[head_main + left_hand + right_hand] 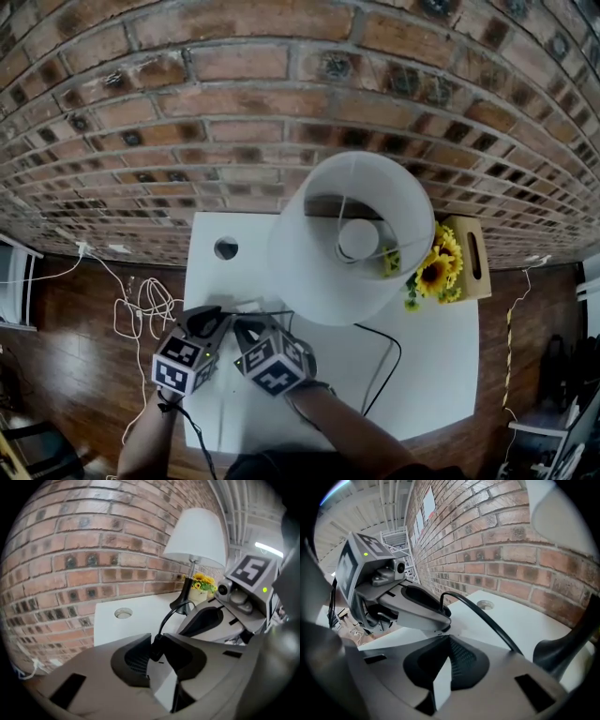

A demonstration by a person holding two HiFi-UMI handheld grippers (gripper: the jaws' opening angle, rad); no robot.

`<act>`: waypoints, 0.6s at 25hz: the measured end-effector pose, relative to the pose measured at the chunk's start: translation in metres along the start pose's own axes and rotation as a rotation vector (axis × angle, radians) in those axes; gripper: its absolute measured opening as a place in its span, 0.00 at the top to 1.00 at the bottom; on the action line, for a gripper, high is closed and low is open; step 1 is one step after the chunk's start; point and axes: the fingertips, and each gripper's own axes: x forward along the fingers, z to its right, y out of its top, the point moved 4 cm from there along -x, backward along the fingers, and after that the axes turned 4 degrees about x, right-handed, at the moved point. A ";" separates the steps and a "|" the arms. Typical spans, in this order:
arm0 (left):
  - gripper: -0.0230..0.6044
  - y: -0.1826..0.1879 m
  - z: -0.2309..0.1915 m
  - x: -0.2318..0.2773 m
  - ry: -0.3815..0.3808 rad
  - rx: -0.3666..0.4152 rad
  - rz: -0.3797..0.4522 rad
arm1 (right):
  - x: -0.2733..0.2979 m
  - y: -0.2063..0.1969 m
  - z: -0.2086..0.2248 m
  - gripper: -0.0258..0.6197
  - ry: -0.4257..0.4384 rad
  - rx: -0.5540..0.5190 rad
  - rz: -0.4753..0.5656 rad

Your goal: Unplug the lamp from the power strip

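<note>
- Where the left gripper (157, 644) meets the work, its two jaws are pinched onto the black plug (155, 649), with one dark pad on each side of it, as the left gripper view shows.
- The plug's lower end sits against the top of the white power strip (163, 684), which shows as a pale block just under it between the same jaws. Whether the prongs are seated in the socket I cannot tell.
- The right gripper (447, 641) is clamped on that power strip, whose white body stands as a narrow slab between its ribbed pads in the right gripper view.
- In the head view the two grippers lie side by side, tips nearly touching, over the front left part of the white table (441, 375). Each has its marker cube turned toward the person.
- The black cord (165, 620) rises from the plug, arches over and runs across the tabletop toward the base of the lamp (314, 253).
- The lamp stands upright toward the back of the table. Its white shade opens toward the head camera, and the bulb is visible inside.
- Just right of the lamp are sunflowers (433, 272) in a wooden box (471, 246) with a slot handle.
- A round hole (226, 248) is in the tabletop left of the lamp, beyond the grippers.
- A brick wall (234, 103) runs behind the table, and loose white cables (141, 314) lie on the wooden floor (66, 356) to the left.
</note>
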 end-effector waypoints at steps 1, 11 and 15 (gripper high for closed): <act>0.81 0.000 0.002 -0.001 0.000 0.039 -0.012 | 0.000 0.000 0.000 0.96 0.003 -0.001 -0.002; 0.81 0.019 0.000 -0.011 0.014 0.044 0.043 | 0.001 0.002 0.001 0.96 0.001 0.037 0.006; 0.81 0.075 -0.009 -0.027 0.067 0.210 0.111 | 0.001 0.000 0.004 0.96 0.008 0.063 0.013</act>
